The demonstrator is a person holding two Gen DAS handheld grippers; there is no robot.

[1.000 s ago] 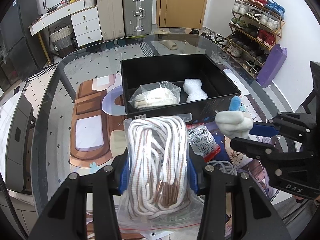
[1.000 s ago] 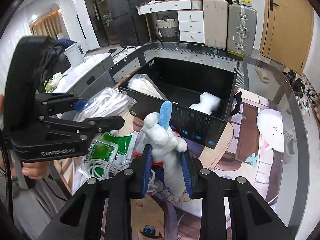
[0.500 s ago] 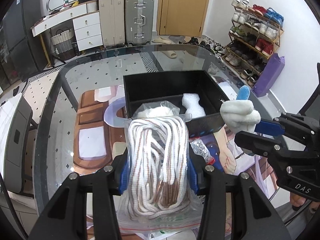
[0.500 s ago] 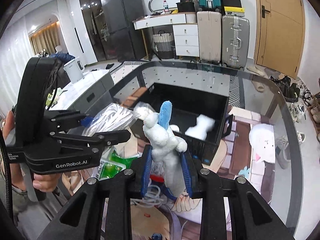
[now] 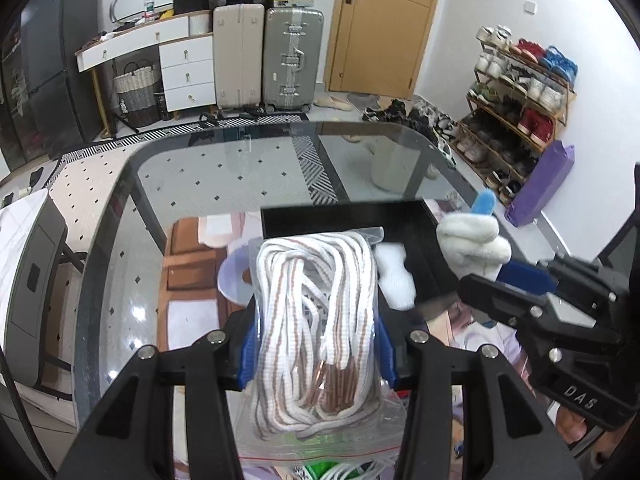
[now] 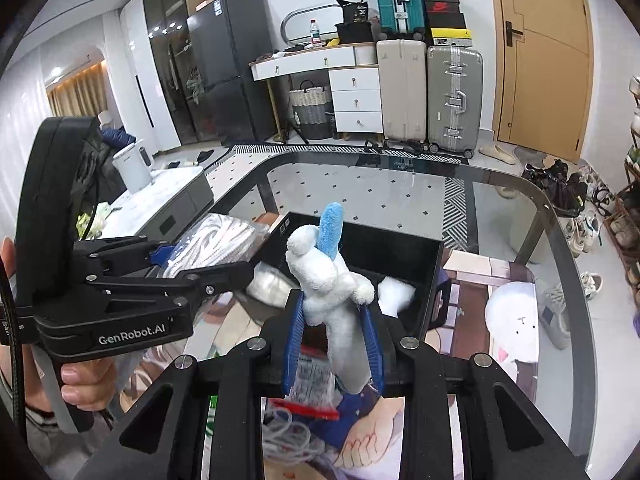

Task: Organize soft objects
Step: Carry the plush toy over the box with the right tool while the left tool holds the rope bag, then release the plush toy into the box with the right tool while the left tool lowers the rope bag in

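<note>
The left gripper (image 5: 316,344) has its jaws clamped on a clear zip bag of white and brown cord (image 5: 316,320), its blue pads pressing the bag from both sides. The bag hangs above the glass table (image 5: 192,184), in front of the near edge of the black box (image 5: 344,216). The right gripper (image 6: 332,344) has its jaws clenched on the lower body of a white plush toy (image 6: 328,276) with a blue ear, which stands upright above the box's near wall. Inside the box lie a white foam piece (image 6: 396,292) and a bagged white item (image 6: 272,284). More packets and loose cord (image 6: 288,436) lie on the table below the right gripper.
</note>
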